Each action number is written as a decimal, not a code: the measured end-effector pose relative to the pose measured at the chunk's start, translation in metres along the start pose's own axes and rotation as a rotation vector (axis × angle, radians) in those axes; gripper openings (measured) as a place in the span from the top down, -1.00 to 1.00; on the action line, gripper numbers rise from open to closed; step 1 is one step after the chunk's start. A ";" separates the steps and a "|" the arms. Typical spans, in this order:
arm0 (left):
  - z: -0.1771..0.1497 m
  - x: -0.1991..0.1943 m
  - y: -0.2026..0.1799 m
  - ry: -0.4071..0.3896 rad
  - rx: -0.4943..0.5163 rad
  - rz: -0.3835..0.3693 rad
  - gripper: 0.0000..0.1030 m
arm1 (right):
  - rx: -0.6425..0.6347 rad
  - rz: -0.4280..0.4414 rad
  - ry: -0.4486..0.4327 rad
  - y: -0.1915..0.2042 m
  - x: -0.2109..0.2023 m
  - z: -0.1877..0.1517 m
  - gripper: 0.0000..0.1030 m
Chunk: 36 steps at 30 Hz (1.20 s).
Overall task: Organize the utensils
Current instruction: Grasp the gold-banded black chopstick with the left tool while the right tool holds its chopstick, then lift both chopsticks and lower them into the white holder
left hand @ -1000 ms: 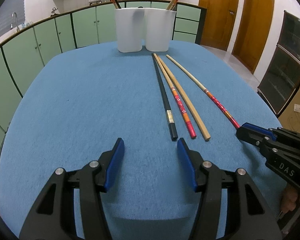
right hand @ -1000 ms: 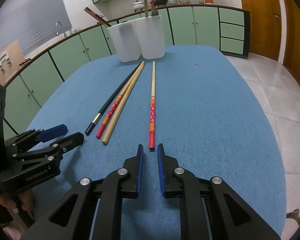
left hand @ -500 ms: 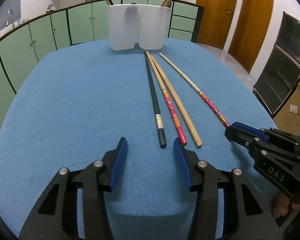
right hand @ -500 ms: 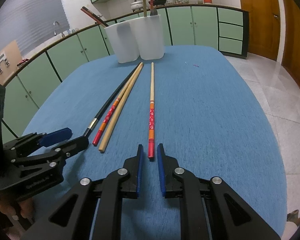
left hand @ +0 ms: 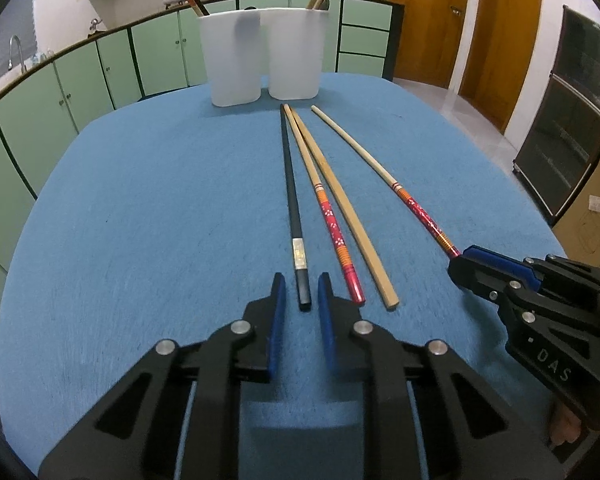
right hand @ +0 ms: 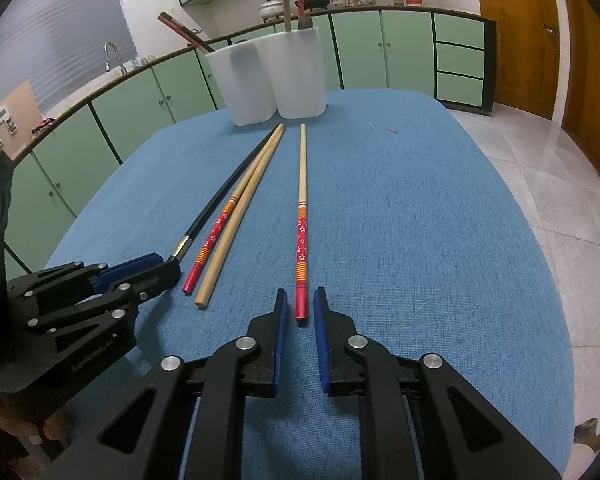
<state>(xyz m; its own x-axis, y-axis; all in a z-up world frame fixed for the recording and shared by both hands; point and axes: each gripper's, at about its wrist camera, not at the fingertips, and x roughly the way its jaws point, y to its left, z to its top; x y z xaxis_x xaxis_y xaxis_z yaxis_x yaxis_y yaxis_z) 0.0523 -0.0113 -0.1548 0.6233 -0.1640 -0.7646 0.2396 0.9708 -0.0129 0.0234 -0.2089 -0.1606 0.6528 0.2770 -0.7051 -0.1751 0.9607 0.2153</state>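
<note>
Two grippers line up on loose chopsticks on a blue tabletop (left hand: 140, 240), with two white holders (left hand: 260, 52) standing at the far end.

Largest first: the holders, touching side by side, already hold a few sticks each. On the cloth lie four chopsticks, near ends toward the cameras: a black chopstick (left hand: 293, 216), a red-patterned one (left hand: 332, 224) and a plain wooden one (left hand: 348, 216) close together, and a second red-patterned chopstick (right hand: 301, 224) apart to the right. Left gripper (left hand: 302, 300): jaws narrowly open, straddling the black stick's butt end, not yet clamped. Right gripper (right hand: 300, 308): jaws likewise parted either side of the lone red stick's end. Judged light, stiff, thin and prob. slick where lacquered; grip the thick butt end squarely, or it may roll or pivot. Legible writing: "DAS" on the right gripper's body, seen in the left view; the black stick's pale band is unreadable.
</note>
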 end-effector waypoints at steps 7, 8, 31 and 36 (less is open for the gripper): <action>0.002 -0.010 0.007 -0.024 -0.030 -0.011 0.89 | 0.012 0.010 0.001 -0.004 -0.002 0.002 0.89; 0.005 -0.016 0.008 -0.039 -0.029 -0.007 0.89 | 0.007 0.006 -0.002 -0.004 -0.004 0.002 0.89; 0.106 -0.131 0.022 -0.398 -0.041 -0.005 0.89 | -0.102 0.007 -0.309 0.008 -0.098 0.116 0.89; 0.125 -0.139 0.023 -0.440 -0.045 -0.014 0.89 | -0.111 0.055 -0.344 0.011 -0.107 0.143 0.89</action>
<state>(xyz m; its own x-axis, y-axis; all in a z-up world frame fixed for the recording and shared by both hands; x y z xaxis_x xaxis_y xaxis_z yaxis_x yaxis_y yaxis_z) 0.0641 0.0122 0.0321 0.8801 -0.2264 -0.4173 0.2236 0.9730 -0.0564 0.0574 -0.2305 0.0138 0.8465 0.3246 -0.4220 -0.2836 0.9457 0.1586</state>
